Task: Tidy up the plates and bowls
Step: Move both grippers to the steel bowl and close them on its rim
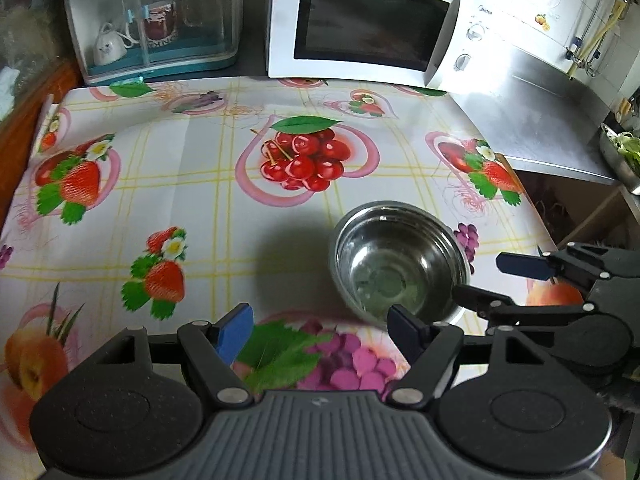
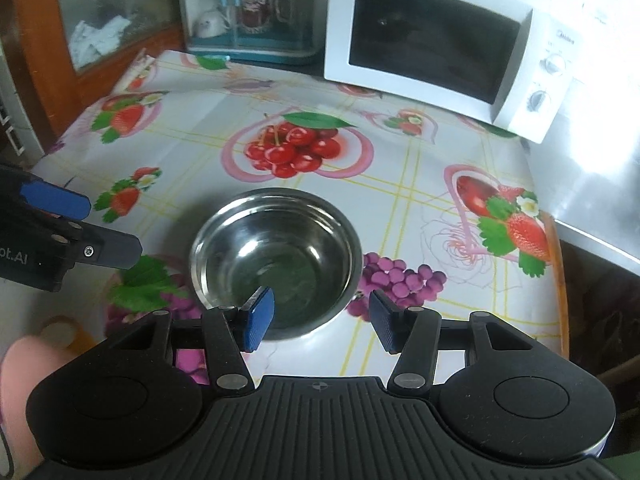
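Observation:
A single steel bowl (image 1: 400, 260) (image 2: 276, 256) stands upright and empty on the fruit-print tablecloth (image 1: 200, 184) (image 2: 420, 168). My left gripper (image 1: 320, 328) is open with only cloth between its blue pads; it is just left of and nearer than the bowl. My right gripper (image 2: 322, 318) is open at the bowl's near rim. One pad shows over the inside, the other outside to the right, and neither presses on it. Each gripper appears in the other's view, the right gripper (image 1: 500, 280) beside the bowl's right side, the left gripper (image 2: 92, 228) at the far left.
A white microwave (image 1: 368, 28) (image 2: 440, 48) and a clear cupboard with cups (image 1: 152, 20) (image 2: 244, 12) stand at the back. A steel counter (image 1: 540, 120) and the table's right edge (image 2: 560, 280) lie right. A basin with greens (image 1: 620, 156) sits far right. A hand (image 2: 24, 380) shows bottom left.

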A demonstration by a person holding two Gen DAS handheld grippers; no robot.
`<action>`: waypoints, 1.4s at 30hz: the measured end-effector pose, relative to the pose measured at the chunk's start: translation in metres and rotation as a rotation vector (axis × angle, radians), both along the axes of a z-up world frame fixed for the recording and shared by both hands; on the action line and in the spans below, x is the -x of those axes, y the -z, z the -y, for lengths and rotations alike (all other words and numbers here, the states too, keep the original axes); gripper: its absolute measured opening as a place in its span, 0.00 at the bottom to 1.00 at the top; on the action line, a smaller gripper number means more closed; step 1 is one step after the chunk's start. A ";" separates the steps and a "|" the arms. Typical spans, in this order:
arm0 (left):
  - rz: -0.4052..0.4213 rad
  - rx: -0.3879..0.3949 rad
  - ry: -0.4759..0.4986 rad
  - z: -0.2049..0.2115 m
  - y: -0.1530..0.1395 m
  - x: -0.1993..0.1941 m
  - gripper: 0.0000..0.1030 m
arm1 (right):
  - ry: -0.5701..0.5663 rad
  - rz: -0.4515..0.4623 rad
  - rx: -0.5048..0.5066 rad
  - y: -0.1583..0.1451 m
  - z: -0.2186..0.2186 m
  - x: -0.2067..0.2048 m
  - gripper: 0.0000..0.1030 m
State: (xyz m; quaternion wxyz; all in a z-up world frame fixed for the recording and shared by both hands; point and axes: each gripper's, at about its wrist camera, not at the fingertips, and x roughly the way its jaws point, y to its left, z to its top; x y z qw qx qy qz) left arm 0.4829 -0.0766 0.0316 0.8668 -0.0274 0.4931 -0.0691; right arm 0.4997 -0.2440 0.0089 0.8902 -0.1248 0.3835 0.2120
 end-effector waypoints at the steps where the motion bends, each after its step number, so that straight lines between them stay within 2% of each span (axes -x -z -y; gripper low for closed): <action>1: -0.004 0.002 0.000 0.001 0.003 -0.004 0.74 | 0.004 -0.004 0.004 0.003 0.000 -0.005 0.51; 14: -0.062 0.037 0.009 0.005 0.046 -0.043 0.62 | 0.005 -0.061 0.009 0.032 -0.012 -0.041 0.50; 21: -0.088 0.044 0.014 0.007 0.059 -0.051 0.42 | -0.006 -0.080 0.028 0.043 -0.018 -0.043 0.43; 24: -0.094 0.054 0.017 0.008 0.062 -0.052 0.33 | -0.006 -0.082 0.032 0.045 -0.019 -0.043 0.37; 29: -0.098 0.061 0.022 0.010 0.065 -0.054 0.25 | -0.011 -0.088 0.050 0.051 -0.021 -0.044 0.31; 32: -0.099 0.064 0.033 0.012 0.066 -0.054 0.16 | -0.010 -0.086 0.044 0.051 -0.021 -0.043 0.29; 42: -0.103 0.067 0.020 0.010 0.058 -0.045 0.15 | -0.023 -0.070 0.040 0.042 -0.022 -0.032 0.29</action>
